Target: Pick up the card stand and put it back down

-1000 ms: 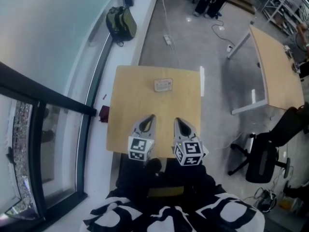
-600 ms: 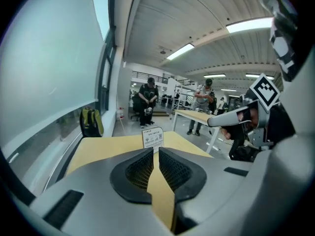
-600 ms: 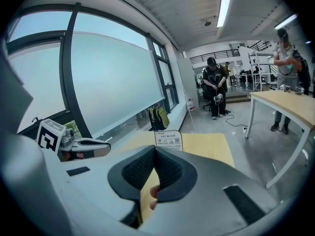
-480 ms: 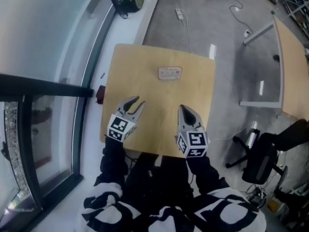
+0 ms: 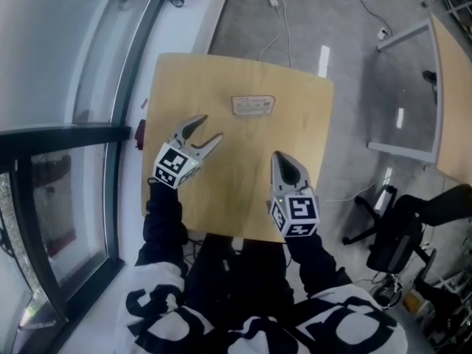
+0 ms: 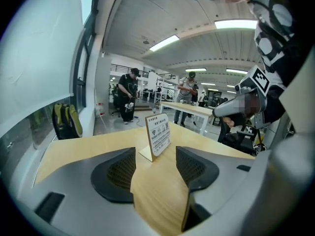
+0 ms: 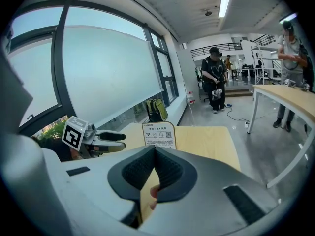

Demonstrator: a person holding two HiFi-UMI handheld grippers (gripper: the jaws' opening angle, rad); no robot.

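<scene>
Left gripper view: L hand-held gripper [image 6: 156, 165] jaws opening, empty.

card stand [image 5: 253, 105] | white printed sign, wooden base | upright | table's far middle, untouched

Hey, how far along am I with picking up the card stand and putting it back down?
Nothing looks done yet: the card stand sits on the table, untouched. In hand: the left tool points toward it, jaws opening with nothing between them; the right tool is shut, away from the stand. Left: reach, grip, lift, set it back down.
</scene>
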